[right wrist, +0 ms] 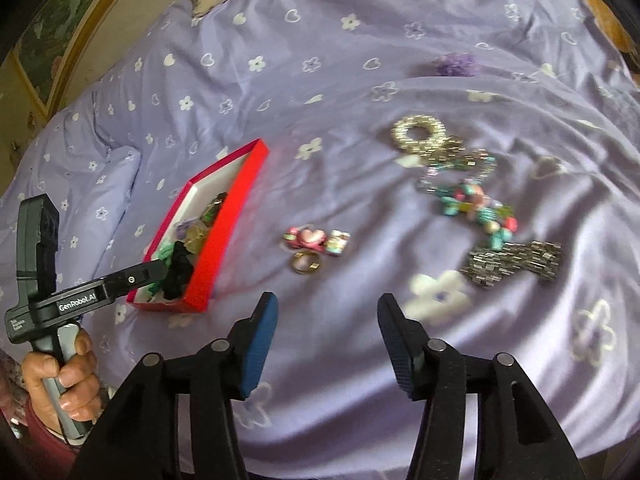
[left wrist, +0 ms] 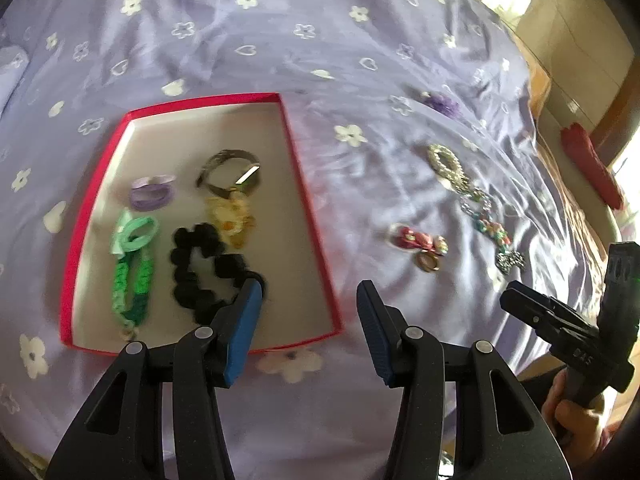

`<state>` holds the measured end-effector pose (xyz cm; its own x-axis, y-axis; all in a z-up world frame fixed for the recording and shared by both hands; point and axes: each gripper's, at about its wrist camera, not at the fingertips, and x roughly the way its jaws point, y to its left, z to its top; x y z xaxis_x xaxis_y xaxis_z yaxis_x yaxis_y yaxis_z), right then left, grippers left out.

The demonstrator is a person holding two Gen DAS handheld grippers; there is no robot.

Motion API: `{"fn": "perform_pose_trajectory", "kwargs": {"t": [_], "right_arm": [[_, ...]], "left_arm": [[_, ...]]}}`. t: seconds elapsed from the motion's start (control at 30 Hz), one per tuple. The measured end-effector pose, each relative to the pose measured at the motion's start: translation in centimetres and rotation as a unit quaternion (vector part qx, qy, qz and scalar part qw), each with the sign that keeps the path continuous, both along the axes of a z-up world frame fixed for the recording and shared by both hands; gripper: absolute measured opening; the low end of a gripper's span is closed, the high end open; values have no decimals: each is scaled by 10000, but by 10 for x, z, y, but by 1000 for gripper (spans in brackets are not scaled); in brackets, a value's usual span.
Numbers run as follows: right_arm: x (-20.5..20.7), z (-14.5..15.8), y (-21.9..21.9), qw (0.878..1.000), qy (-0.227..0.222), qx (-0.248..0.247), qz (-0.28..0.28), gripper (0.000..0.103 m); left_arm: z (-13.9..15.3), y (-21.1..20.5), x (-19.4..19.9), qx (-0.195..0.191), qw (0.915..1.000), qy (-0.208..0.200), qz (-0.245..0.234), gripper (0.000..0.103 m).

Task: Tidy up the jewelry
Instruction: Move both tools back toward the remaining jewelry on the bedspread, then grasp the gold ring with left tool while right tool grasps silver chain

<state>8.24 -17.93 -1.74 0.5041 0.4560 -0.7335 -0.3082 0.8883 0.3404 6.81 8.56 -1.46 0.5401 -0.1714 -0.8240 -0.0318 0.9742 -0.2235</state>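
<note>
Left gripper: blue ribbed pads spread apart, nothing between them; hovered over the box's near right corner.
Right gripper: jaws wide, empty; hung above the sheet.
Box: shallow rectangular cardboard, red rim, white floor.
Box contents: black scalloped scrunchie near the near edge; green braided band by the left wall; lilac ties; yellow lace piece; watch toward the far edge.
Loose on sheet, right of box: heart clip touching a gold ring; beaded hoop; bead strand; metallic mesh piece.
</note>
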Motion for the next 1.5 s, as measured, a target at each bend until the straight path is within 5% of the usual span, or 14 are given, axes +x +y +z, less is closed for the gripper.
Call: {"fn": "perform_pose_trajectory", "kwargs": {"t": [0.43,0.73,1.07,1.17,1.37,1.5], "right_arm": [[4,-4,-69,9963,-59,-167,-845,56],[17,-9,-68,9935,-176,-677,-901,73],[43,-28,-56,9901,-169,-1110,-847,79],[43,-30,-54,9863,-274,-1334,-932,68],[44,-29,-63,9859,-262,-1247,-1082,13],[38,-23,-66,9906,-230,-911,-997,12]], "left_arm": [[-14,-68,18,45,9974,168,-696,48],[-32,-94,41,8,9953,279,-928,48],[-51,-119,67,270,9925,210,-1175,44],[-55,-120,71,334,9920,160,-1206,21],[-54,-115,68,205,9921,79,-1233,21],[-50,-109,60,89,9929,53,-1183,21]]}}
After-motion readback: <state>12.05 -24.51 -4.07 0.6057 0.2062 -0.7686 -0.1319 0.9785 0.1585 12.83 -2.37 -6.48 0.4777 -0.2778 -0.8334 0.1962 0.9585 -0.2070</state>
